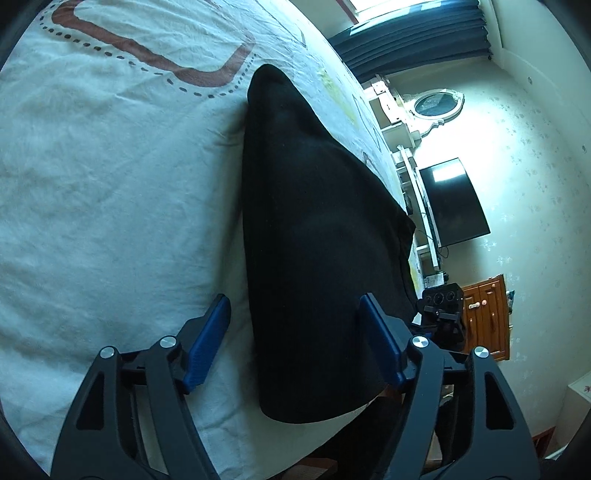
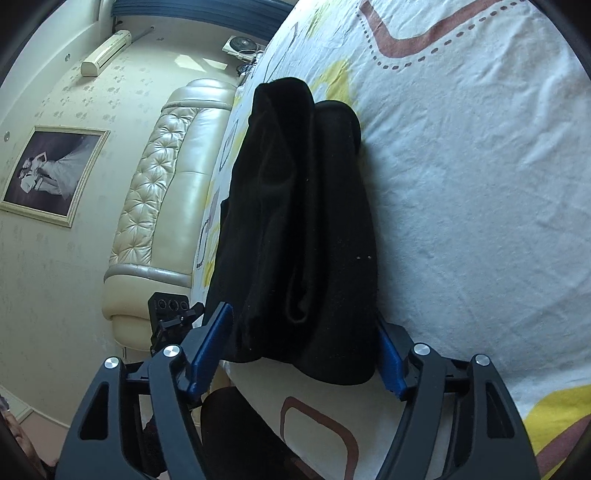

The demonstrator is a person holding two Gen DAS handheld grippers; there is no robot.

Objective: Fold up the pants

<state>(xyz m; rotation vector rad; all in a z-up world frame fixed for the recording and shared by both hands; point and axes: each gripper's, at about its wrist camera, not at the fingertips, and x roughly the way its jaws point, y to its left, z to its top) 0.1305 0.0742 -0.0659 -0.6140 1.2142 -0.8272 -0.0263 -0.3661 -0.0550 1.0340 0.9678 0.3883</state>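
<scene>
left wrist view: black folded pants (image 1: 317, 236), a long dark slab of soft fabric, lying flat on the white crumpled bed sheet (image 1: 110, 206) with brown looped bands and dotted lines printed on it. near end of the slab rounded, close to the bed's near edge. left gripper (image 1: 295, 343), black frame with blue ribbed pads, jaws standing apart; one blue pad (image 1: 207, 347) over bare sheet, the other (image 1: 380, 339) over the fabric's right side, neither seen pressing on the cloth. beyond the bed: dark blue curtain (image 1: 413, 33), oval mirror (image 1: 437, 103) in a white frame, black flat screen (image 1: 452, 203), orange-brown wooden cabinet (image 1: 485, 317). other gripper peeking in just past the right pad (only its black head showing).

right wrist view: same pants (image 2: 306, 229) seen from the opposite end, here showing stacked folds with a deep crease running lengthwise. right gripper (image 2: 303, 350) jaws spread wide, blue fingers (image 2: 207, 350) flanking the near end of the fabric, right one partly hidden behind the cloth; no clamping visible. cream tufted headboard (image 2: 162, 184) to the left, framed photograph (image 2: 51, 173) and white air conditioner (image 2: 105, 51) on the patterned wall. sheet (image 2: 480, 184) with yellow patches too.
</scene>
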